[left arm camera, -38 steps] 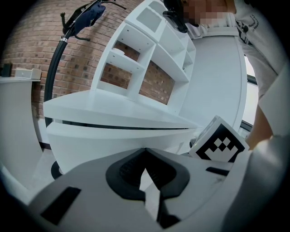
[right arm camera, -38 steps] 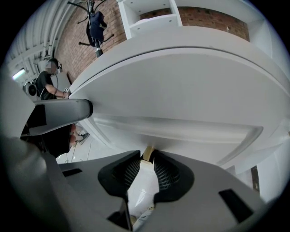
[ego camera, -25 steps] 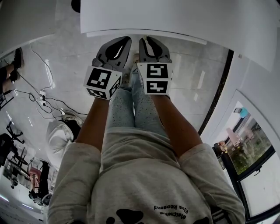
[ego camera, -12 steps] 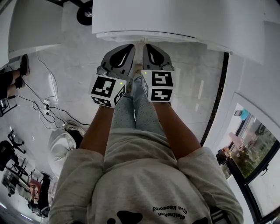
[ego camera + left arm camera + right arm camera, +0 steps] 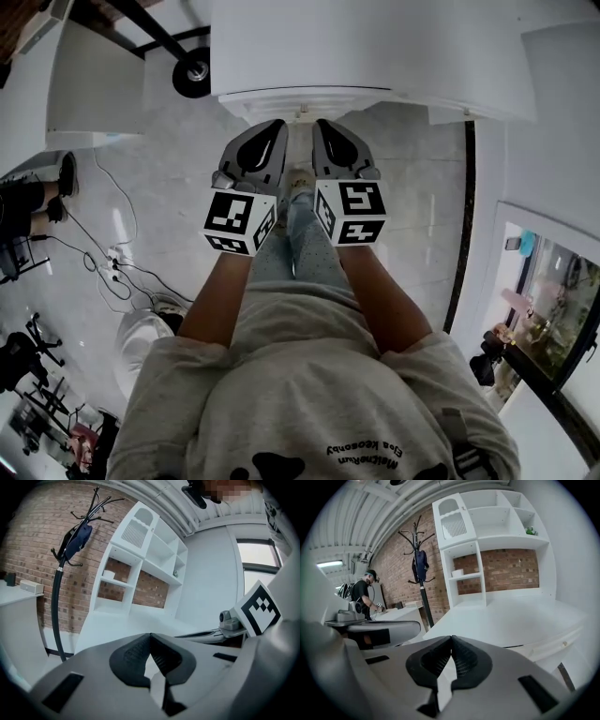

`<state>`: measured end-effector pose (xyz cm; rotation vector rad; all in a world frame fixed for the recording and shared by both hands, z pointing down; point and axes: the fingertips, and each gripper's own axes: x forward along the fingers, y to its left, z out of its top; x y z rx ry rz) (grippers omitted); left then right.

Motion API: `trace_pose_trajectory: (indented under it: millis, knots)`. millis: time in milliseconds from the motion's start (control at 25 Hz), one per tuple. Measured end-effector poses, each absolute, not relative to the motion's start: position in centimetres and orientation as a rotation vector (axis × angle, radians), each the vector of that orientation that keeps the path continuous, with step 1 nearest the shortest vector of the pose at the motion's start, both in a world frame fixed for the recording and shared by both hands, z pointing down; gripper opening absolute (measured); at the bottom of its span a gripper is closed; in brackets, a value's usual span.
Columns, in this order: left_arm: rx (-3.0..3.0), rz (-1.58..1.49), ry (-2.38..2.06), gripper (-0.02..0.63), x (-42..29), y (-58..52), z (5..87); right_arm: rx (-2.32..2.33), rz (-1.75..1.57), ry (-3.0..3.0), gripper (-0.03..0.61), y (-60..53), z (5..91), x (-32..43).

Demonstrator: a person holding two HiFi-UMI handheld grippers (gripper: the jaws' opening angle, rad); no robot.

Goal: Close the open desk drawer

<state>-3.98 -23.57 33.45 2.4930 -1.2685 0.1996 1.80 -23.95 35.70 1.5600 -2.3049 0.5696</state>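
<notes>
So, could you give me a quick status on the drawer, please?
Left tongs shut, empty; right tongs shut, empty. Tips side by side at the drawer, contact unclear; it sits slightly proud of the desk. No obstruction seen.

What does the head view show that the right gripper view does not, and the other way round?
Only the head view shows the floor with its cables, a black wheel and the person's legs. Only the right gripper view shows the brick wall, the coat stand, the white shelves and a second person far left. Both show the white desk, the left gripper and the right gripper, which is shut on nothing.
</notes>
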Motion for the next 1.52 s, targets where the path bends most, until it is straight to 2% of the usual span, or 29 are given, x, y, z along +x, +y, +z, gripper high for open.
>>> trace_pose_trajectory:
  millis: [680,1160,1520]
  knots:
    - [2.571,0.129,-1.356,0.018,-5.4,-9.8,20.4,1.641,0.323,-2.416,0.031,-10.3,21.4,0.2]
    - [2.585,0.085,-1.455,0.018,-3.1,-3.4,14.9,1.57,0.201,-2.517,0.031,-3.6,15.9,2.1]
    - [2.596,0.104,-1.439,0.018,-0.5,-0.7,14.0,1.52,0.214,-2.562,0.031,-0.6,14.9,4.8]
